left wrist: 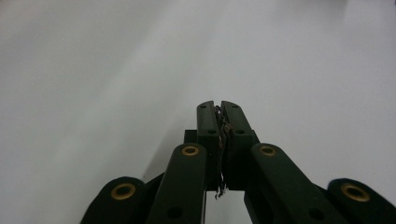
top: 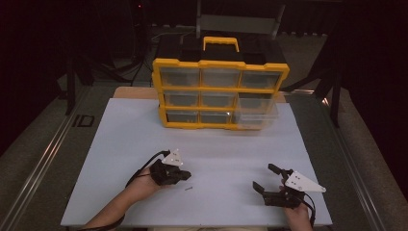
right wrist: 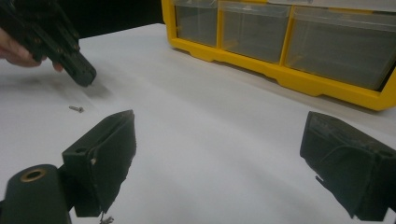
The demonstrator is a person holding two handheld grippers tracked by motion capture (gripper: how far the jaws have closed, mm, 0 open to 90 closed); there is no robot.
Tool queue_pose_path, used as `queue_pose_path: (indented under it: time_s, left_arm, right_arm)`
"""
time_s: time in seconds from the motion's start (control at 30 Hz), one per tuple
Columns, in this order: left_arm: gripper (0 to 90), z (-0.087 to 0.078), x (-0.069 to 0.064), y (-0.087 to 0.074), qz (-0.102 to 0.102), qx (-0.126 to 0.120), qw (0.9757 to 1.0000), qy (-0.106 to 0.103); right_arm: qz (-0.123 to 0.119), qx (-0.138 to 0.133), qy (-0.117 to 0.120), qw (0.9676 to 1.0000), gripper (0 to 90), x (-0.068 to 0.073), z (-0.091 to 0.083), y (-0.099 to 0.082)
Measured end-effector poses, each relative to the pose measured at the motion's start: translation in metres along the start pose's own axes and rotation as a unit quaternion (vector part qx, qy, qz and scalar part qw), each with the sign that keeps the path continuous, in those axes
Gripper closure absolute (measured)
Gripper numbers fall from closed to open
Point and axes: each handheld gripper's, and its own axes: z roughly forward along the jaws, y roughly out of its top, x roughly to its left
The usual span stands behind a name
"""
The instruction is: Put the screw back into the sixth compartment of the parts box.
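A small screw [top: 189, 188] lies on the white table sheet [top: 211, 144], just right of and below the tip of my left gripper [top: 186, 174]. In the left gripper view, that gripper [left wrist: 218, 105] has its jaws pressed together over bare white surface, with nothing between them. The right gripper view shows the screw [right wrist: 76, 108] lying apart from the left gripper [right wrist: 81, 74], which hangs tilted above it. My right gripper [top: 264, 176] rests near the front right of the sheet, open and empty [right wrist: 219, 126].
A yellow organizer [top: 220, 91] with clear drawers and a yellow handle stands at the back of the sheet. Its lower right drawer [top: 257, 113] is pulled out toward me. Dark floor and metal rails surround the table.
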Motion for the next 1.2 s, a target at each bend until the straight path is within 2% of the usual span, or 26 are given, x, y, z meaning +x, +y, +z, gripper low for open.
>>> queue_pose_path:
  time_s: [0.03, 0.47, 0.67, 0.8, 1.2]
  left_arm:
    - [88.7, -0.002, 0.001, 0.003, 0.000, -0.004, 1.0000, -0.004]
    - [88.7, -0.024, 0.009, 0.041, 0.008, -0.033, 0.9994, 0.010]
    - [88.7, -0.034, 0.015, 0.061, 0.014, -0.051, 0.9986, 0.006]
    - [88.7, -0.040, 0.019, 0.076, 0.014, -0.070, 0.9974, 0.012]
    - [88.7, -0.047, 0.028, 0.116, 0.027, -0.089, 0.9955, 0.018]
  right_arm:
    - [0.000, -0.001, 0.000, 1.0000, 10.6, 0.000, 0.000, 0.000]
    - [-0.002, -0.002, -0.001, 1.0000, 10.6, -0.001, -0.001, 0.000]
    - [-0.003, -0.003, -0.001, 1.0000, 10.6, -0.001, -0.001, 0.001]
    - [-0.003, -0.003, -0.002, 1.0000, 10.6, -0.001, -0.002, 0.001]
    - [-0.001, -0.004, -0.001, 1.0000, 10.6, -0.001, -0.002, 0.001]
